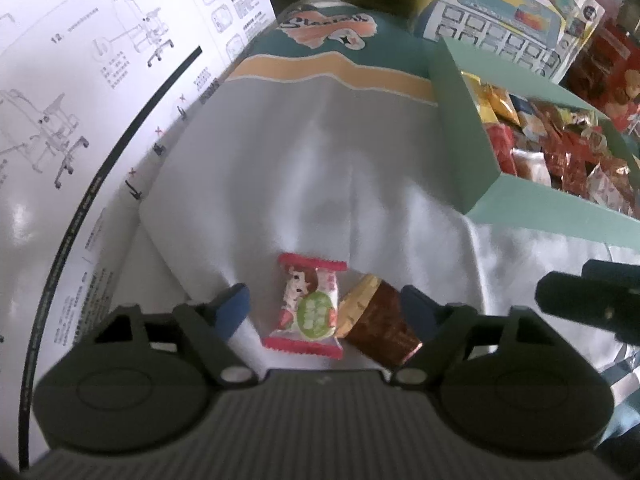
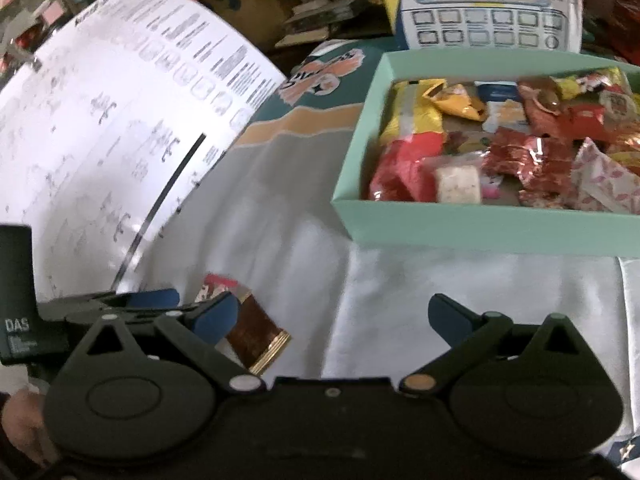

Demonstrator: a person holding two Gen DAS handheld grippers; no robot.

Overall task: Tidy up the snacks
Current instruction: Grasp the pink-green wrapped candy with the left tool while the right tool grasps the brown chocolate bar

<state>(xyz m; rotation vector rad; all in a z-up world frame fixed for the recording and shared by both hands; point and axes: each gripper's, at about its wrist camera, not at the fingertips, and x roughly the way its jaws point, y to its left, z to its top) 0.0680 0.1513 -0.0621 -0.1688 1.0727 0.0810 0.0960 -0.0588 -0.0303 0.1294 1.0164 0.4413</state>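
Two wrapped candies point(image 1: 340, 312) lie side by side between the left gripper's point(image 1: 324, 308) parted fingers; right gripper point(image 2: 332, 316) gapes empty.

Glossy foil candy point(image 1: 376, 320), matt cardboard box point(image 2: 480, 232)

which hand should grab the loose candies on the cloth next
Left. The left tongs already straddle the pink candy and the brown foil candy, while the open right tongs sit off to the side.

Two wrapped candies point(image 1: 306, 308) side by side
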